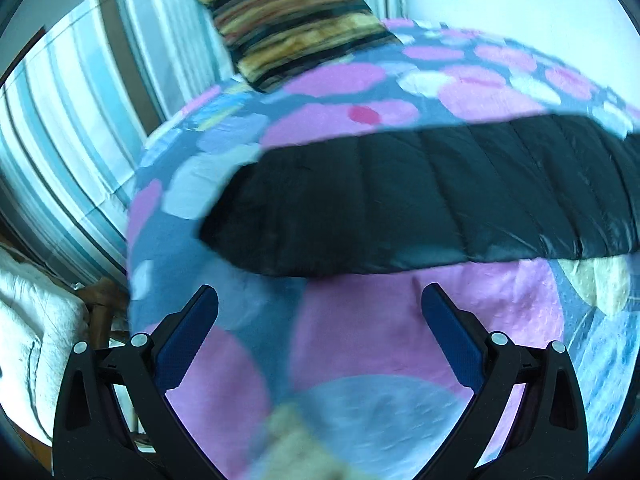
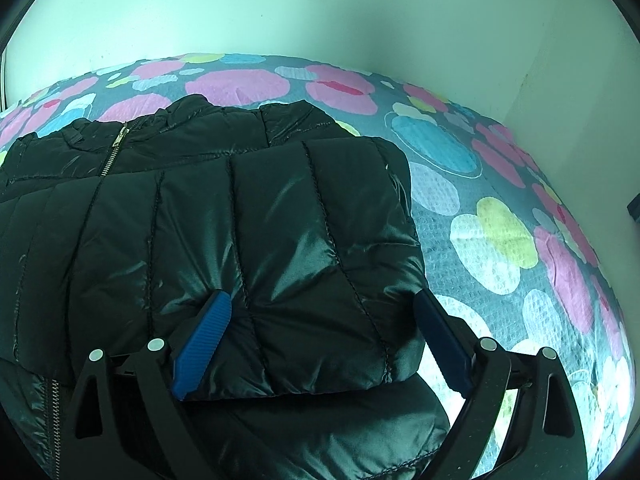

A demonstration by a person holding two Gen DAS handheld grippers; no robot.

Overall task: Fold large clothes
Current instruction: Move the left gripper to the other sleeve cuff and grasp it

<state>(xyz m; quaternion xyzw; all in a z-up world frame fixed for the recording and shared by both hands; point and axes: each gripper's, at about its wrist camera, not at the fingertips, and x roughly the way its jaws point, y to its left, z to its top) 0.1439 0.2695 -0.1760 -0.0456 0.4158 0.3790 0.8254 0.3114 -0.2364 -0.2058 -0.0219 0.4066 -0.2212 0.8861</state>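
Observation:
A black quilted puffer jacket lies on a bed with a flowered bedspread. Its gold zipper runs up toward the collar at the far left, and a folded panel lies across the top. My right gripper stands open, its blue pads on either side of the near edge of that folded panel. In the left wrist view the jacket shows as a long dark band across the bedspread. My left gripper is open just short of it, with only bedspread between its fingers.
A striped cushion leans at the head of the bed. Striped curtains hang to the left, and a white quilted cover lies below them. A pale wall runs behind the bed and along its right side.

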